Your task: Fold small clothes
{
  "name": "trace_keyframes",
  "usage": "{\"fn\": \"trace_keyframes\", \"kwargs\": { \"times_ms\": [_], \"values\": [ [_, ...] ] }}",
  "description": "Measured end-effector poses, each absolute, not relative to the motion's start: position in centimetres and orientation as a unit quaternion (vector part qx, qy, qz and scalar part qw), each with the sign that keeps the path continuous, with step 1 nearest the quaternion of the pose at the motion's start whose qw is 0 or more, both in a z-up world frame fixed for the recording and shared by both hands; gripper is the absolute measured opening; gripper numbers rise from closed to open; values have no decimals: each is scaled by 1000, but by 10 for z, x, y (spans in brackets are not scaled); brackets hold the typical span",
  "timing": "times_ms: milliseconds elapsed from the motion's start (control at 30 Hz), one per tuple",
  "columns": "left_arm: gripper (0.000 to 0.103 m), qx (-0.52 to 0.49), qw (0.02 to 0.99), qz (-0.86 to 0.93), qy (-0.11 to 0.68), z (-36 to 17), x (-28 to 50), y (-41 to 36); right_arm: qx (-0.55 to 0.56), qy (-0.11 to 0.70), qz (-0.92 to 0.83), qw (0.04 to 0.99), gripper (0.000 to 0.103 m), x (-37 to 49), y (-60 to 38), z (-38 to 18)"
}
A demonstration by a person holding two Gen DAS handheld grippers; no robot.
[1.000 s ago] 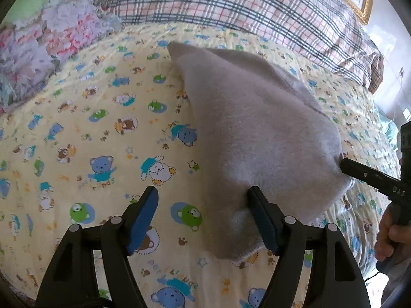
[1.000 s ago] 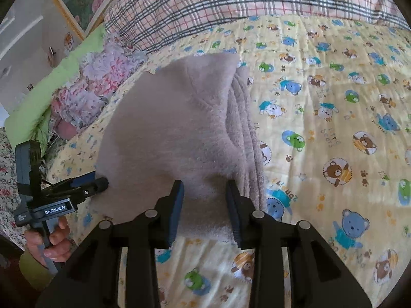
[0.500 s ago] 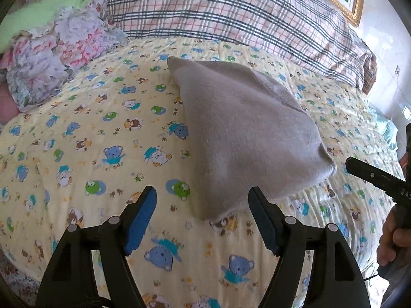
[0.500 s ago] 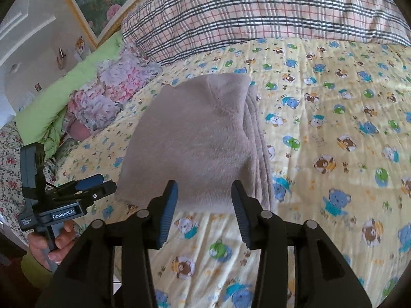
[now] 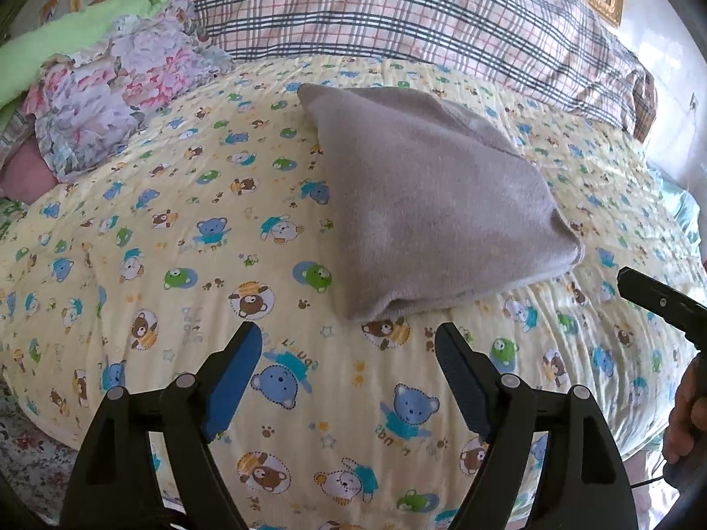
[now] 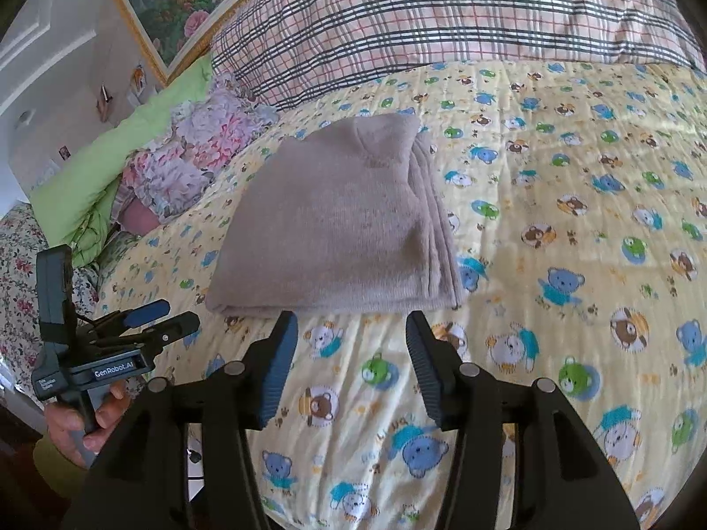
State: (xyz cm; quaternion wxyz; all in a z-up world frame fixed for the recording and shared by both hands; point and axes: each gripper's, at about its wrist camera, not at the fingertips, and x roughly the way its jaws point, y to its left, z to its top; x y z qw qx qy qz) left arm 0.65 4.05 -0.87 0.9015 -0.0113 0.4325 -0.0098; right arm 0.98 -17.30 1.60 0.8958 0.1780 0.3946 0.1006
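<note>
While both grippers hang released, grey garment looks fully folded.
We see left gripper and right gripper near it, empty; it lies mid-bedspread; nothing left but stowing, we'd guess.

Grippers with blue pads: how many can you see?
2. The left gripper hangs open over the teddy-bear quilt, just short of the folded grey garment. The right gripper hangs open before the same garment, also holding nothing.
</note>
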Motion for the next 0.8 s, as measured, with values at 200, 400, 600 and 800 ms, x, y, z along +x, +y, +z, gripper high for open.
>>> {"fn": "trace_keyframes", "kwargs": {
  "times_ms": [200,400,600,800],
  "values": [
    [81,3,904,1,428,-5,11,40,185,395,93,895,55,11,-176,14],
    [82,-1,904,0,427,5,30,42,184,389,89,898,61,22,-178,19],
    [82,-11,913,8,408,29,72,49,183,374,72,906,61,60,-188,34],
    [82,-49,897,16,438,21,143,64,188,377,59,905,61,116,-196,35]
  ]
}}
